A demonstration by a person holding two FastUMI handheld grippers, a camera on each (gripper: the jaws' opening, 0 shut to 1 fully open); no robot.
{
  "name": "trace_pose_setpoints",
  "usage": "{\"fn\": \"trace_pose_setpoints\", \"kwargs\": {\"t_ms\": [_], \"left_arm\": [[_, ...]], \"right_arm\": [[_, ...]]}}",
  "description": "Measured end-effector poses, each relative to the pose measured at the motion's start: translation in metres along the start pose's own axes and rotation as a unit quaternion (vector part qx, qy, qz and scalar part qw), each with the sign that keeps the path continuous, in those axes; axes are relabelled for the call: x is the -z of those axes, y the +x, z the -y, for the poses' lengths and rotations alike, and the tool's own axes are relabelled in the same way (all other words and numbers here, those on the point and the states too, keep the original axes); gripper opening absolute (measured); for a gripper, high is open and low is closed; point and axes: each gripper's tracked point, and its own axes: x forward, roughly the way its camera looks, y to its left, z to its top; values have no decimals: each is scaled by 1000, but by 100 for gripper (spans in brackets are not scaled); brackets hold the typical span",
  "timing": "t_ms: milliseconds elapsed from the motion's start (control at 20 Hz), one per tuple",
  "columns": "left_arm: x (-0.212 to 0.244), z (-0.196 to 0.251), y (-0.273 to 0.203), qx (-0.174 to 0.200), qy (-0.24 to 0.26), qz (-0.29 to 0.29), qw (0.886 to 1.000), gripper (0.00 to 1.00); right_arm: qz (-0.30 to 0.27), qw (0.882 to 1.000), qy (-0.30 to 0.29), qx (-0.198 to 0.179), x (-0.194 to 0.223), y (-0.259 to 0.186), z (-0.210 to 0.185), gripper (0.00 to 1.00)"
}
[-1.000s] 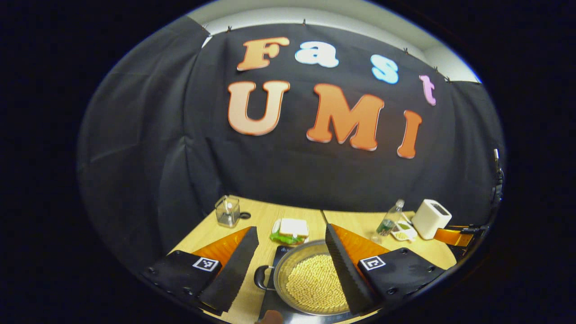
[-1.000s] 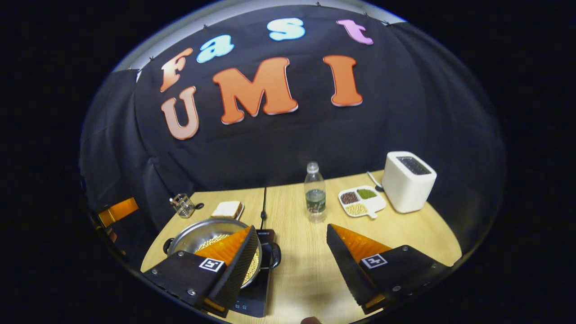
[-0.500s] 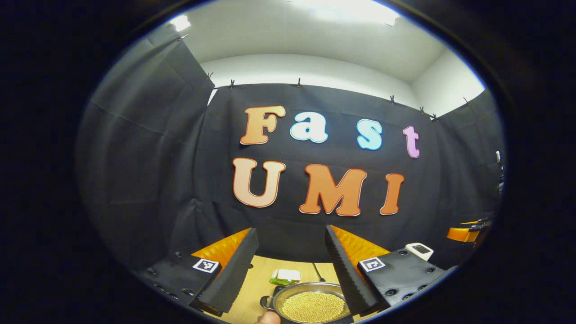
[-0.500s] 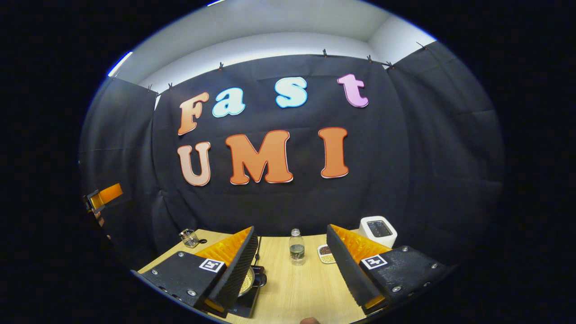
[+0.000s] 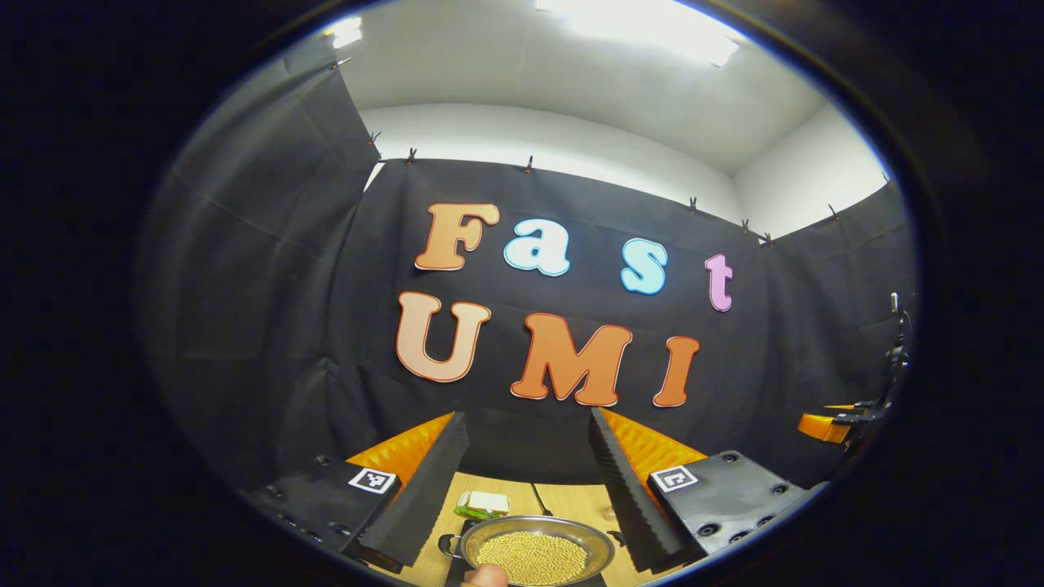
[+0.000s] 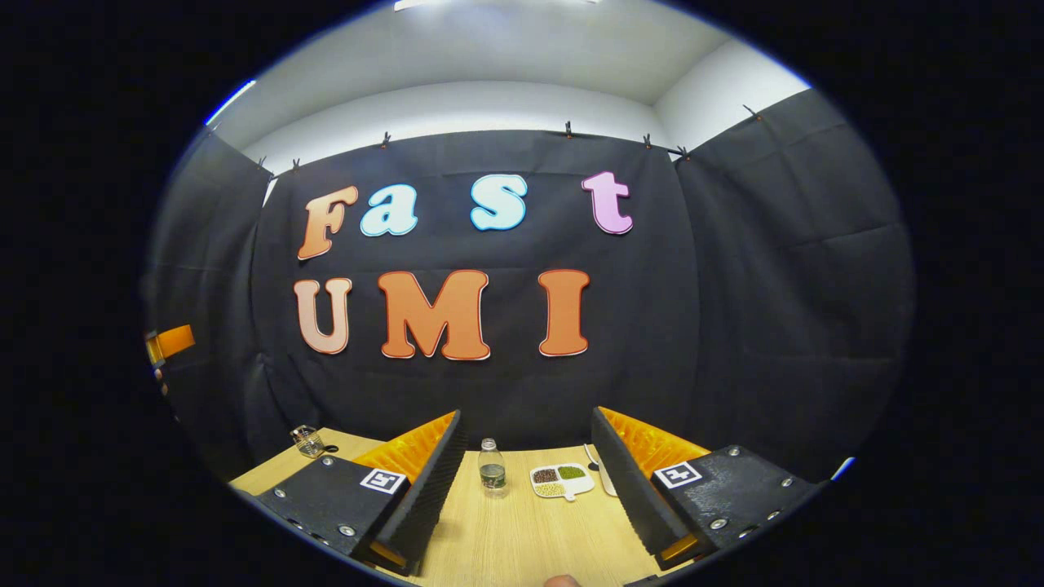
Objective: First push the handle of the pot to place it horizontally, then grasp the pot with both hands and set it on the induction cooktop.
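Note:
A steel pot filled with yellow beans sits low in the left gripper view, resting on the dark induction cooktop. Its small black handles stick out to the left and right. My left gripper is open and empty, held well above and back from the pot and pointing at the booth wall. My right gripper is also open and empty, raised over the wooden table. The other gripper's orange part shows at the far right of the left gripper view and at the far left of the right gripper view.
A sandwich on a plate lies behind the pot. In the right gripper view a water bottle, a divided dish of beans, a spoon and a glass stand on the far side of the table.
Both grippers have risen and tilted up, away from the pot. The pot has shrunk and dropped low in the left gripper view and has left the right gripper view. Both stay open.

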Motion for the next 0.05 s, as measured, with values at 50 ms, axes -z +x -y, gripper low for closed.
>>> {"fn": "trace_pose_setpoints", "kwargs": {"t_ms": [50], "left_arm": [[2, 0, 1, 3, -1, -4, 1000, 98]], "right_arm": [[2, 1000, -3, 1, -1, 0, 2, 100]]}}
